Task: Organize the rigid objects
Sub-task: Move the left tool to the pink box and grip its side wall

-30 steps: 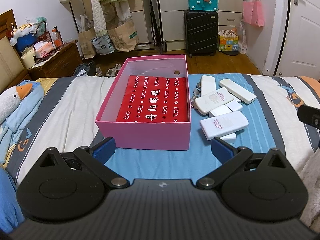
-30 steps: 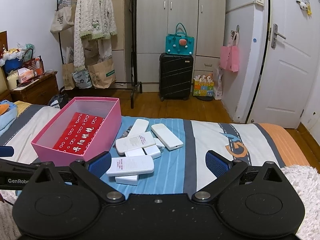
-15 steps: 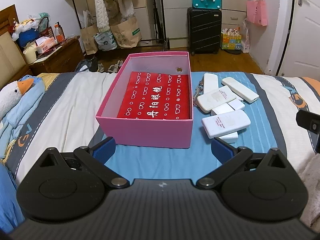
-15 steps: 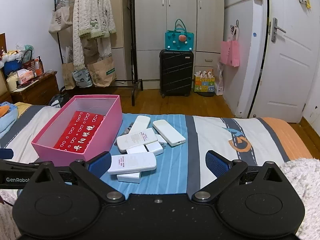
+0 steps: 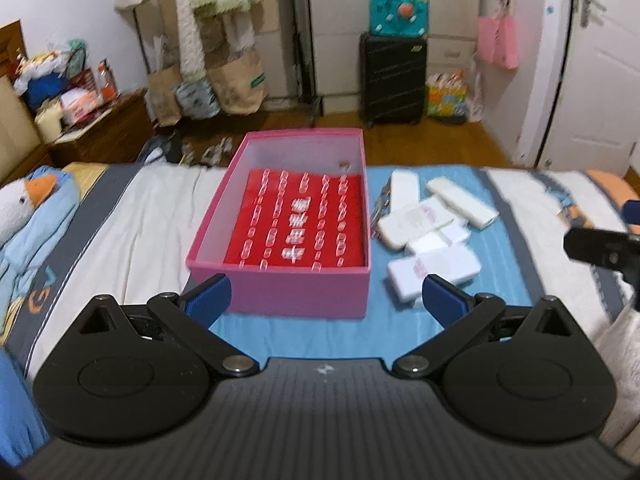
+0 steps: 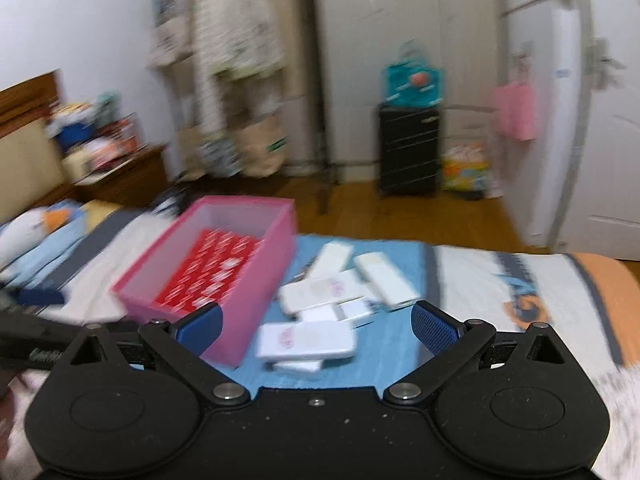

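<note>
approach step: right gripper [image 6: 316, 322] and left gripper [image 5: 324, 290], both released and empty; next, grasp nearest white case [image 6: 306, 342] for pink box [image 6: 256, 280].

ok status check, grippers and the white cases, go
Left gripper open, empty. Right gripper open, empty. White cases piled on bed beside pink box, none boxed yet. Nothing blocking.
</note>
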Available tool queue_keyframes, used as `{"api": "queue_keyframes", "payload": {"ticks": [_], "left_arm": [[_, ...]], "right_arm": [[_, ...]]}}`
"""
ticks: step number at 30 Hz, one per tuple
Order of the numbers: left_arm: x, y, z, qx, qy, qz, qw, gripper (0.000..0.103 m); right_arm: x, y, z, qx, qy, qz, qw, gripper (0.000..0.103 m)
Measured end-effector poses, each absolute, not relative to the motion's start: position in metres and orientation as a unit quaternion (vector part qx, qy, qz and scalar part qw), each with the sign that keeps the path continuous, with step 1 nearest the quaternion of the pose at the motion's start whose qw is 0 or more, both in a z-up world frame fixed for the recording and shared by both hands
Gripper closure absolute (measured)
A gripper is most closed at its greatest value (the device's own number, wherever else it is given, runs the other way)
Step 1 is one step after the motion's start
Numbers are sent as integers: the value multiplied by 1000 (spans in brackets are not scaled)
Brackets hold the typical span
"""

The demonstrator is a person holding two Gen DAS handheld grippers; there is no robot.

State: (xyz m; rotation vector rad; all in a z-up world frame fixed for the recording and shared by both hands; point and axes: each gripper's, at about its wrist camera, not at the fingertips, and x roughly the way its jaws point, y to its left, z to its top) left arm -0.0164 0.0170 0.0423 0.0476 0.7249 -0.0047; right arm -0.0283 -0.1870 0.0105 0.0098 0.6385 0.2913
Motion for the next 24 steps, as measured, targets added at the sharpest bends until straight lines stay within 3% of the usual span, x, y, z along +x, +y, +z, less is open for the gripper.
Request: {"api": "queue_keyframes", "payload": {"ticks": [7,14,24], "left_arm": [[22,39,74,22,406,-30,913,0],[71,69,90,-44,458,-99,882,1],[170,99,60,-34,460,-75,884,3]], "right_arm": [[14,-182,56,-93,369,195,904,7],[70,-189,87,-74,421,187,885,7],[132,-169,50,-88,439,213,868,7]]}}
